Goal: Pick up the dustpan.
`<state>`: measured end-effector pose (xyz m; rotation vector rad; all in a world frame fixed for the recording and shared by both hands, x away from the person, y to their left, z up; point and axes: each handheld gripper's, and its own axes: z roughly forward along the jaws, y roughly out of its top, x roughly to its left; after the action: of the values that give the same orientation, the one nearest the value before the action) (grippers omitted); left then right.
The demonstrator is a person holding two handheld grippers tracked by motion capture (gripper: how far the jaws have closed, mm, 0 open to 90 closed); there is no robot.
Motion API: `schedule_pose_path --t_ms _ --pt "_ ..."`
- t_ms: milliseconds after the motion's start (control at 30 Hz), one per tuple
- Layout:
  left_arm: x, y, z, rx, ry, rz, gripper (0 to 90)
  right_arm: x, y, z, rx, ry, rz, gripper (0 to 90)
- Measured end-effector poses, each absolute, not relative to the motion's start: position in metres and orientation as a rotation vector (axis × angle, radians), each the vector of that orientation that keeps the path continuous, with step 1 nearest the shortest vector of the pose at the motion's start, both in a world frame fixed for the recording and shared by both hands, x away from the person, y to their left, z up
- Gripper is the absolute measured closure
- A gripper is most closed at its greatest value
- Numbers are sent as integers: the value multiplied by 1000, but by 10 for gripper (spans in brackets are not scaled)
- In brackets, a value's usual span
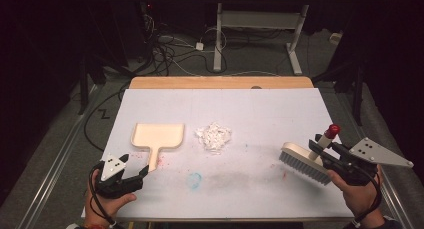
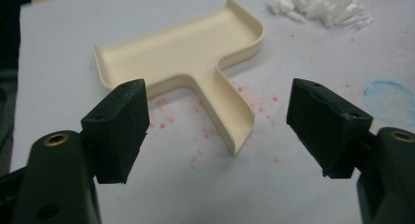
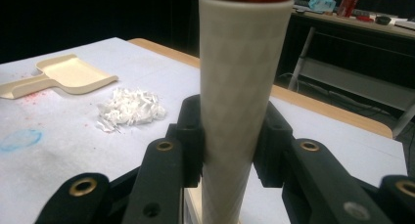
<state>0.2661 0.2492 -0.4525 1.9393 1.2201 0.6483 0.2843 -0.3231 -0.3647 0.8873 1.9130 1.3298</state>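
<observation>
Looking down from the high view, you're holding the left gripper (image 1: pixel 131 177) low at the near-left of the white table (image 1: pixel 280 106), jaws apart and empty, aimed at the handle of the cream dustpan (image 1: pixel 158 136); the right gripper (image 1: pixel 325 154) is gripping the brush (image 1: pixel 305 161) by its red-capped handle at the right edge, bristles facing the pile of white scraps (image 1: pixel 214 135) lying mid-table just right of the pan. Left gripper view: jaws standing wide with the dustpan handle (image 2: pixel 230 119) between them but farther out, nothing touching yet. Risk here: if you're closing before advancing, you're pinching air; the handle's thin wall could also slip or tip the pan. Right gripper view: jaws clamping both sides of the brush handle (image 3: pixel 239 87), scraps (image 3: pixel 131 109) and pan (image 3: pixel 68 75) off to its left. Risk: sweeping before the pan is held could be shoving the pan away or scattering scraps past its lip.
</observation>
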Motion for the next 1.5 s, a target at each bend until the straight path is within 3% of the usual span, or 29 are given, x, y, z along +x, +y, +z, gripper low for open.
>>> schedule_pose_path --t_ms 167,500,700,900,1200,1333,1500 --pt "277 228 -467 1932 1324 513 227 287 -320 -367 875 1923 1307 700" --pt "343 210 -486 1956 1494 495 299 287 -319 -368 885 1906 1295 700" --pt "351 210 -486 1967 1511 524 416 288 -318 -370 885 1923 1292 700" --pt "358 213 -484 1982 1503 514 629 289 -316 -371 882 1933 1295 700" --pt "361 214 -478 2063 1457 534 636 290 -315 -373 878 1940 1291 700" --pt "353 215 -460 2124 1401 597 636 291 -316 -373 890 1939 1288 700" --pt "339 214 -444 2217 1313 569 637 291 -316 -374 889 1940 1285 700"
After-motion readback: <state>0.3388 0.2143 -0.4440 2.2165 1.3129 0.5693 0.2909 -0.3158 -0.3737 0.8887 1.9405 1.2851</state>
